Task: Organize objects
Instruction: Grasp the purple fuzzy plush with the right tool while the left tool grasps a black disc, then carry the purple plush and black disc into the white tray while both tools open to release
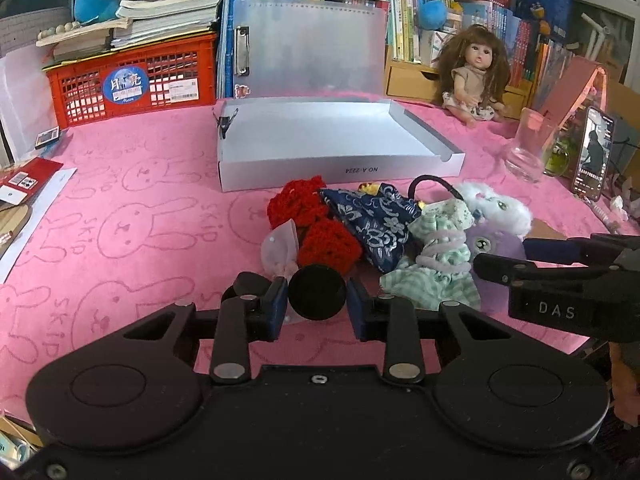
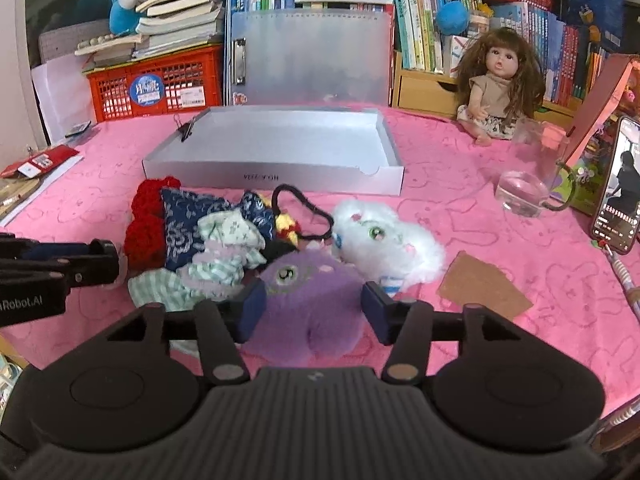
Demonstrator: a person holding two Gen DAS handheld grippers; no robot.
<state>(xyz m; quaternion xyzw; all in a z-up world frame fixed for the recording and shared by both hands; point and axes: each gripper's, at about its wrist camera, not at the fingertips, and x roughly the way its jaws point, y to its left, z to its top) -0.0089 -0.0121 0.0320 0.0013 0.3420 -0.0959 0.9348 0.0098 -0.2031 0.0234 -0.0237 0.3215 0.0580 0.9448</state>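
Note:
A heap of small things lies on the pink cloth before an open silver box: red crochet pieces, a blue floral pouch, a green striped fabric piece, a white fluffy toy and a purple fluffy toy. My left gripper is shut on a black round disc at the heap's near left, with a sheer pink bow just behind it. My right gripper has both pads against the purple toy's sides. The box holds nothing.
A doll sits at the back right by a glass jug and a propped phone. A red crate under books stands back left. A brown card lies right of the toys. Papers lie along the left edge.

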